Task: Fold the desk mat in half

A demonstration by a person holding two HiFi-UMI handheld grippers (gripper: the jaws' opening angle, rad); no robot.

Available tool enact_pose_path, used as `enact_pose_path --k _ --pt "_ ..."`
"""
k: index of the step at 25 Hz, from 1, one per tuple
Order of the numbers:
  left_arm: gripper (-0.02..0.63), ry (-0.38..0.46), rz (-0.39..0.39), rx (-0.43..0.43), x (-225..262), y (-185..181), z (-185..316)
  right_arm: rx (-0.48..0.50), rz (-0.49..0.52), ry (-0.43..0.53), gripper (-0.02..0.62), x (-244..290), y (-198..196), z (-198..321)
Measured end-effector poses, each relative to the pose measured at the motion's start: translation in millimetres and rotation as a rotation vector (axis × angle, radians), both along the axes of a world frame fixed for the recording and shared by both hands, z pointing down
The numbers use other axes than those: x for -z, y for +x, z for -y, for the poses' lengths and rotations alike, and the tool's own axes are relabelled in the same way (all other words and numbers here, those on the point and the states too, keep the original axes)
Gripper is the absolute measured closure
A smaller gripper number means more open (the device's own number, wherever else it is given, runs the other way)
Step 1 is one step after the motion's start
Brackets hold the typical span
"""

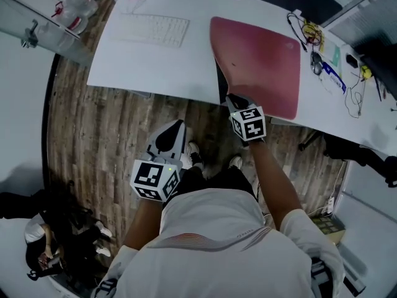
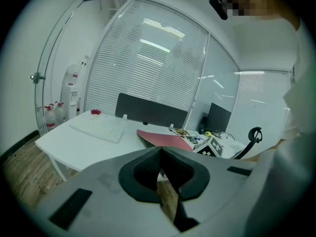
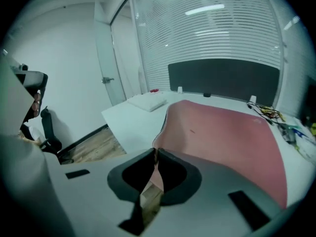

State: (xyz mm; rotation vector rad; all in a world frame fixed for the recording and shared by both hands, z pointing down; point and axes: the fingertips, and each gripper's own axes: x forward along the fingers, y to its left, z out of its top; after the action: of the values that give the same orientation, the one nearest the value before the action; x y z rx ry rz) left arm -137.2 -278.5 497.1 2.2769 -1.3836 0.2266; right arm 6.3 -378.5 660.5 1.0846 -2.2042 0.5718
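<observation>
As I see it: one desk mat (image 1: 260, 61), upper right on table (image 1: 124, 61), near corner lifted, grasped by right gripper (image 1: 232, 99) fingers, arm outstretched; left gripper (image 1: 175, 129) low centre, fingers clenched empty; one keyboard (image 1: 155, 28).

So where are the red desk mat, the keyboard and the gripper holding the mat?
desk mat (image 1: 257, 61): head view, middle of its flat red surface.
keyboard (image 1: 155, 28): head view, centre of its keys.
right gripper (image 3: 155, 151): right gripper view, where its tips pinch the mat's corner.
</observation>
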Motion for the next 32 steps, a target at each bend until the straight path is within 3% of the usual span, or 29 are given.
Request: enact_pose_path --k 7,12,18,26,28,32 --pt "0.594 0.055 0.004 -0.064 27.3 69.0 2.2 -0.240 0.098 0.032 0.522 28.3 114.9 -11.5" --pt "0.595 0.074 0.001 -0.101 36.7 116.1 -1.2 -0.380 0.036 0.084 0.521 24.9 199.1 -28.0" --pt "0.594 0.082 0.006 -0.127 39.2 162.6 -9.2 -0.532 0.058 -0.041 0.518 -20.5 286.4 -51.6" --pt "0.594 0.089 0.031 -0.136 44.2 183.1 -18.8 -0.483 -0.043 -0.006 0.512 -24.3 312.9 -48.0" --pt "0.594 0.097 0.038 -0.147 47.5 186.1 -20.1 -0.503 -0.036 -0.019 0.479 -24.1 318.3 -50.2" --pt "0.594 0.124 0.038 -0.162 60.1 184.1 -14.4 -0.555 -0.024 0.123 0.483 30.6 330.9 -59.7"
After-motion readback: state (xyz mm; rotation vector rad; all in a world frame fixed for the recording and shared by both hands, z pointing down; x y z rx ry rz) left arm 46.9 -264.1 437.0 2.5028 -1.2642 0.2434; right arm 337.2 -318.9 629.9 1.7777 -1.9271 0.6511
